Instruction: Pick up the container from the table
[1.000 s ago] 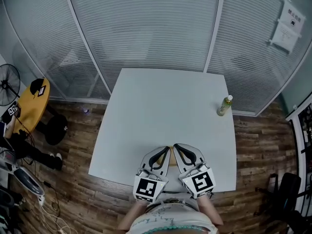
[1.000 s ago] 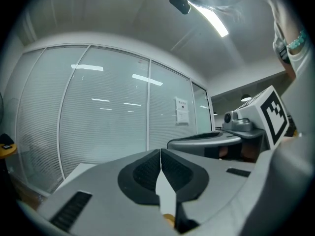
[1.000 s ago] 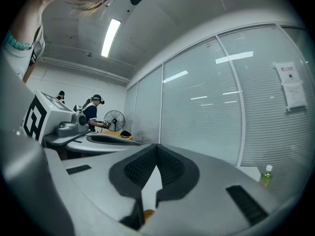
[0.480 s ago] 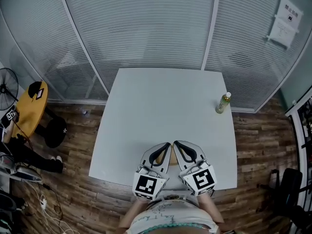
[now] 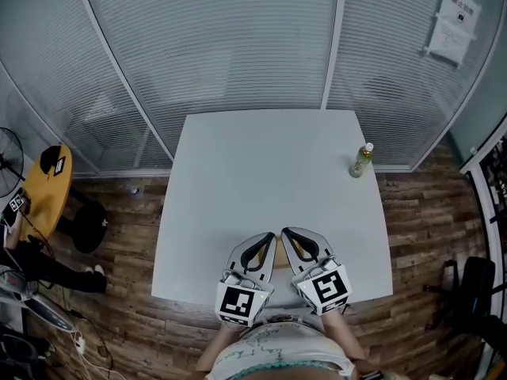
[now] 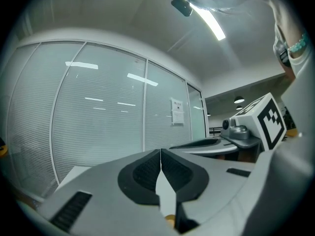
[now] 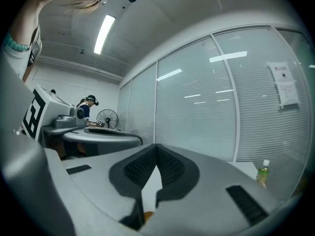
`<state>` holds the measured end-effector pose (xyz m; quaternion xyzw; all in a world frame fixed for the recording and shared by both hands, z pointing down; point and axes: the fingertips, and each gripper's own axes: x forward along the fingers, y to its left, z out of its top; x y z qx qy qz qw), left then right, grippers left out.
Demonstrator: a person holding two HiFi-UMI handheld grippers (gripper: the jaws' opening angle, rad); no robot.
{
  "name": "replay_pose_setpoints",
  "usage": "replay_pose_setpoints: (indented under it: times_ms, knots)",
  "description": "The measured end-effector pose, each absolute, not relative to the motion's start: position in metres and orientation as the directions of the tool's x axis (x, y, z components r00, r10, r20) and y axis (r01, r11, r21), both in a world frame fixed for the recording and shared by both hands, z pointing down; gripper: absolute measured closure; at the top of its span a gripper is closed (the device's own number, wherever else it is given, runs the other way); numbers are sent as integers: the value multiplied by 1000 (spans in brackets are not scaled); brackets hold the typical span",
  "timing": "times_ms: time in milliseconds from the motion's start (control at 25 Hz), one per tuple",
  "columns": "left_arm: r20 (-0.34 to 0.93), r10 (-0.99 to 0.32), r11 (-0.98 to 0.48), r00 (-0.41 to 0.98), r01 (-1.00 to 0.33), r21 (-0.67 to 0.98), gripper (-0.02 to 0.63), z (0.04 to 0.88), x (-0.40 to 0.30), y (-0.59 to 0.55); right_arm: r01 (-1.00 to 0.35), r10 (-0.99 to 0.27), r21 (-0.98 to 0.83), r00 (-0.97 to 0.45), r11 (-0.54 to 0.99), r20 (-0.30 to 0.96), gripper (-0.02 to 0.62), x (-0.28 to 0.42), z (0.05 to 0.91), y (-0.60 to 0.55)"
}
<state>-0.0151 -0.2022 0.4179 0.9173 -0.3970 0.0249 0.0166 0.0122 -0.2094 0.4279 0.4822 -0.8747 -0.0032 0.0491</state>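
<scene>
A small green bottle with a white cap (image 5: 362, 160) stands upright near the far right edge of the white table (image 5: 261, 165); it shows too at the right of the right gripper view as the bottle (image 7: 263, 173). My left gripper (image 5: 271, 235) and right gripper (image 5: 286, 233) lie side by side at the table's near edge, both pointing away from me, level. Each has its jaws shut with nothing between them. In the gripper views the left gripper (image 6: 160, 151) and right gripper (image 7: 156, 146) show their tips touching. The bottle is far from both.
Frosted glass partitions (image 5: 238, 46) close off the space behind the table. A round yellow side table (image 5: 43, 192) and a fan (image 7: 107, 118) stand at the left on the wooden floor. A notice sheet (image 5: 451, 22) hangs on the glass at the right.
The head view has shifted slightly, so the table and bottle sit a little differently in frame. Both grippers keep their place at the near edge, still shut.
</scene>
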Motion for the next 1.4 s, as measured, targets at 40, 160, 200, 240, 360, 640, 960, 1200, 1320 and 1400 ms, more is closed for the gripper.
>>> replay_pose_setpoints:
  times_ms: [40, 160, 200, 240, 360, 640, 960, 1200, 1320, 1400]
  knots:
    - [59, -727, -685, 684, -728, 12, 591, 417, -16, -203, -843, -843, 51, -529, 536, 100, 601, 12, 432, -211]
    - [59, -722, -690, 689, -724, 17, 591, 418, -17, -204, -854, -851, 60, -506, 518, 141, 601, 16, 442, -218]
    - [65, -719, -692, 691, -722, 18, 591, 420, -17, -203, -858, -854, 60, -498, 511, 151, 601, 18, 447, -219]
    - [70, -717, -694, 693, -720, 19, 591, 421, -18, -203, -860, -854, 58, -493, 507, 163, 601, 19, 454, -219]
    - [75, -716, -695, 694, -719, 17, 591, 424, -20, -204, -859, -849, 73, -482, 507, 217, 601, 24, 477, -222]
    - [94, -727, -682, 680, -731, 16, 591, 430, -29, -206, -871, -837, 104, -419, 480, 352, 601, 44, 532, -231]
    - [130, -717, -687, 684, -726, 27, 591, 438, -32, -202, -865, -764, 118, -357, 487, 538, 601, 72, 613, -232]
    - [150, -718, -683, 680, -730, 40, 591, 445, -40, -201, -862, -681, 130, -286, 490, 675, 601, 86, 667, -228]
    - [154, -719, -680, 678, -732, 42, 591, 448, -43, -202, -859, -637, 121, -268, 498, 722, 601, 89, 692, -224]
    - [162, -722, -676, 673, -736, 44, 591, 451, -46, -202, -862, -616, 104, -265, 496, 742, 601, 91, 705, -223]
